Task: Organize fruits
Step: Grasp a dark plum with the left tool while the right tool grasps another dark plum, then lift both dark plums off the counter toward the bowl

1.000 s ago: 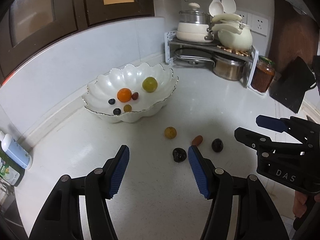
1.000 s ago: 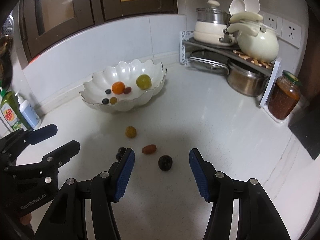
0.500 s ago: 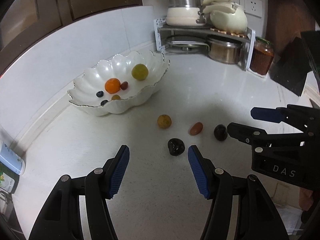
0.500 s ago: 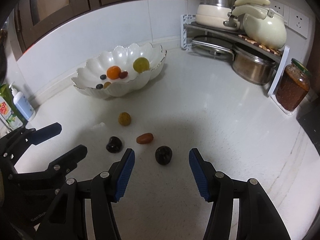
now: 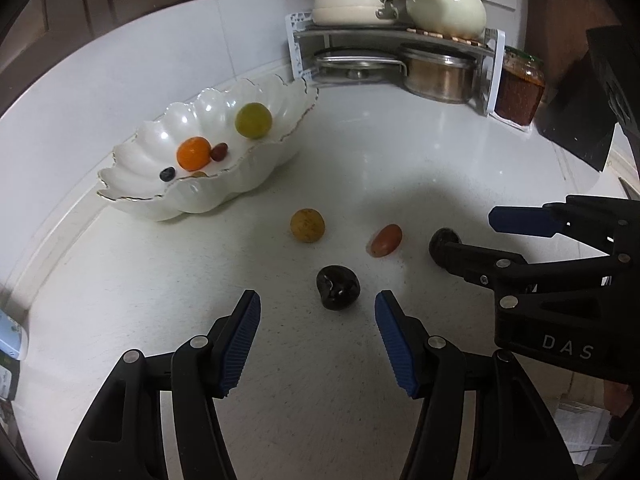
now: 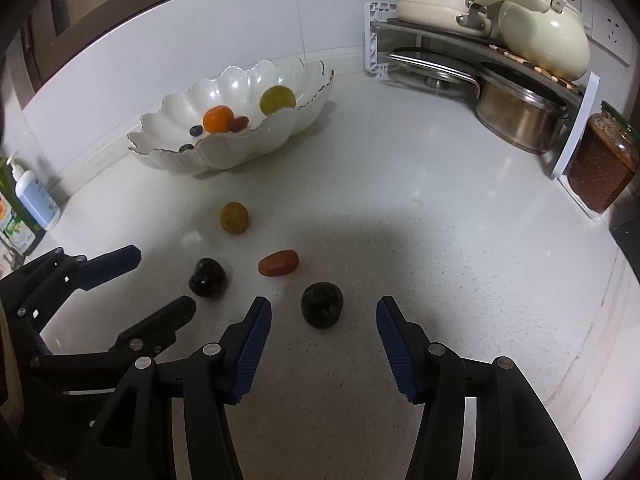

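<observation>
A white scalloped bowl [image 5: 256, 168] [image 6: 304, 116] holds an orange fruit [image 5: 193, 153], a green fruit [image 5: 253, 120] and small dark ones. On the counter lie a yellow fruit [image 5: 307, 225] [image 6: 234, 217], a red oval fruit [image 5: 386, 239] [image 6: 278, 263] and two dark fruits. My left gripper [image 5: 318, 308] is open with one dark fruit [image 5: 338, 287] [image 6: 208, 277] just ahead of its fingertips. My right gripper [image 6: 324, 310] is open with the other dark fruit [image 6: 322, 304] [image 5: 440, 242] just ahead of its fingertips.
A corner rack [image 6: 472, 52] with pots and a cream kettle [image 6: 540, 36] stands at the back right. A jar [image 6: 604, 168] sits beside it. Soap bottles [image 6: 34, 200] stand at the left. A dark board [image 5: 588, 120] leans at the right.
Both grippers have come lower and closer to the loose fruits; each dark fruit now lies just ahead of a gripper's fingertips. Both stay open.
</observation>
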`<action>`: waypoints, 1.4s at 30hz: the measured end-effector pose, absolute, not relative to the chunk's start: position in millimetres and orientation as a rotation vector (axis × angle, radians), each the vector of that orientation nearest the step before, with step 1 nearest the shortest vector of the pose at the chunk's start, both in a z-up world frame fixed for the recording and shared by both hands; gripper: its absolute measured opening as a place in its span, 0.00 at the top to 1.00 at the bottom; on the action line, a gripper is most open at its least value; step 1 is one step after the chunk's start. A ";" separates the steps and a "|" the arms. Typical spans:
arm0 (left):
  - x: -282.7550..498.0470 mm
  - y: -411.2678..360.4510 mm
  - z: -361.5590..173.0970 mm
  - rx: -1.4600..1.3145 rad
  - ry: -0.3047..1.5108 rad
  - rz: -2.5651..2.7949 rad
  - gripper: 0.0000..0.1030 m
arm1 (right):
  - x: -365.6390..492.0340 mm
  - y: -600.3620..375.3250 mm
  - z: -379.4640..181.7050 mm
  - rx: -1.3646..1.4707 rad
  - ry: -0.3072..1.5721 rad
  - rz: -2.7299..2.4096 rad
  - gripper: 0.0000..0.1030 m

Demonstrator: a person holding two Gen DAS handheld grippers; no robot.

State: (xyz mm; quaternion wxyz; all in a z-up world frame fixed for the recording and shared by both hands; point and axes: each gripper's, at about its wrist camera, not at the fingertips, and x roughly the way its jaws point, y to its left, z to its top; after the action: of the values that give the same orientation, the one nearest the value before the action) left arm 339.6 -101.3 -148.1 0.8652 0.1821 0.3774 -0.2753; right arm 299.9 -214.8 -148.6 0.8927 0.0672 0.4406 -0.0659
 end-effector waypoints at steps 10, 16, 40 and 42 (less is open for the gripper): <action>350.0 -110.3 -163.0 0.409 0.807 -0.582 0.44 | 308.5 -220.7 -163.4 0.160 0.938 -0.124 0.53; 356.5 -117.0 -170.9 0.402 0.835 -0.588 0.49 | 312.7 -223.3 -166.8 0.166 0.946 -0.115 0.56; 357.1 -117.5 -170.3 0.323 0.877 -0.590 0.73 | 315.5 -224.0 -171.1 0.184 0.947 -0.072 0.74; 357.3 -114.4 -167.4 0.303 0.882 -0.586 0.73 | 314.4 -223.3 -169.2 0.184 0.943 -0.070 0.74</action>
State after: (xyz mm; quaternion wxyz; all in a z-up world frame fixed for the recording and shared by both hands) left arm 357.3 -114.4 -167.4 0.8522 0.1440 0.4189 -0.2786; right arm 314.4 -223.3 -169.2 0.8863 0.0885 0.4534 -0.0337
